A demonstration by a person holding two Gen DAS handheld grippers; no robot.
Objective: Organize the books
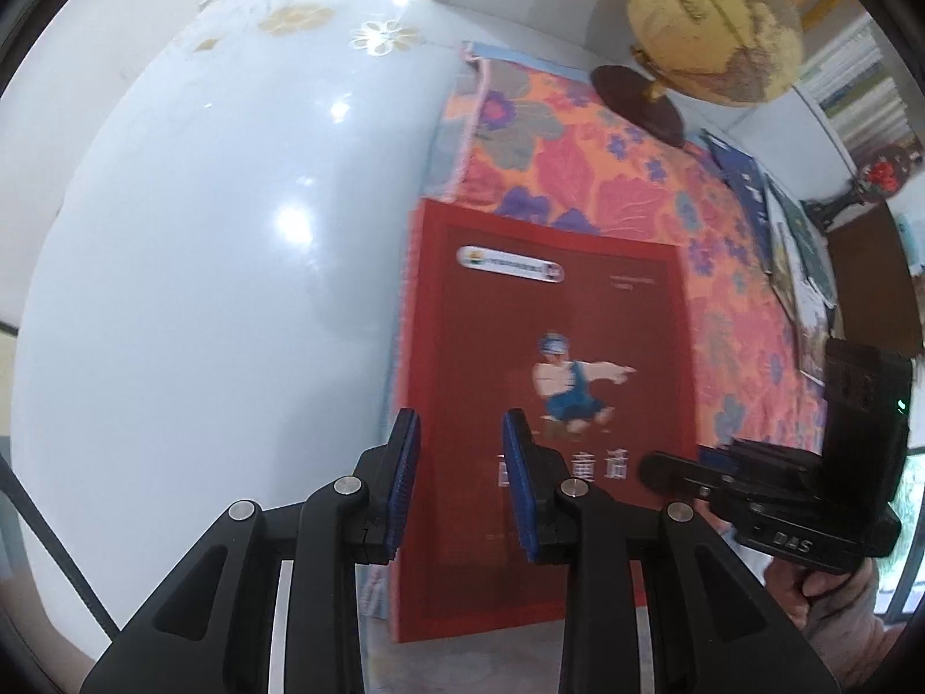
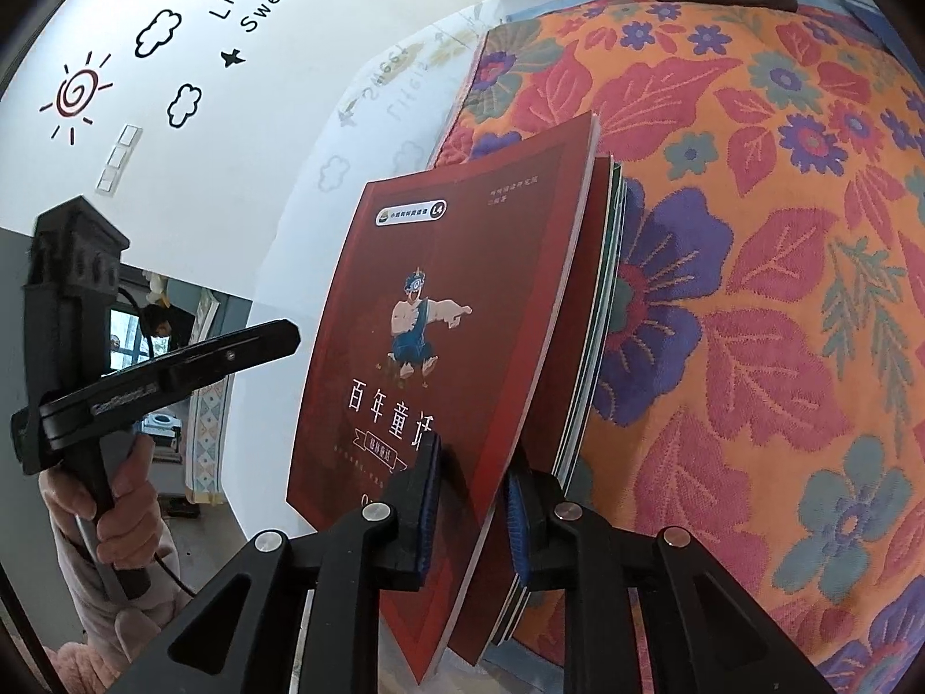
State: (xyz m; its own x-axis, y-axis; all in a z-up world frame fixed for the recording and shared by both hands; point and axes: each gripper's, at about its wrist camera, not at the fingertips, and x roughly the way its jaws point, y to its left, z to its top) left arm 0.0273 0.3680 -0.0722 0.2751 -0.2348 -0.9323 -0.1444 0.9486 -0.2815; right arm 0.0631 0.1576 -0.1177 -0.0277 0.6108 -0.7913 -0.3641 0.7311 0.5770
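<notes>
A stack of thin books with a red cover on top (image 2: 439, 312) is held up off the flowered cloth (image 2: 751, 289). My right gripper (image 2: 471, 512) is shut on the stack's lower edge, one pad on the red cover, the other behind the stack. In the left wrist view the red book (image 1: 549, 358) fills the middle, and the right gripper's body (image 1: 809, 497) shows at its right edge. My left gripper (image 1: 459, 483) is open and empty, its fingers in front of the book's left lower part. The left gripper (image 2: 173, 370) shows at the left of the right wrist view.
A yellow globe (image 1: 717, 23) on a dark wooden base (image 1: 639, 104) stands at the far end of the cloth. Several flat books (image 1: 792, 243) lie along the cloth's right side. A glossy white tabletop (image 1: 219, 243) lies left of the cloth. A decorated white wall (image 2: 173, 58) is behind.
</notes>
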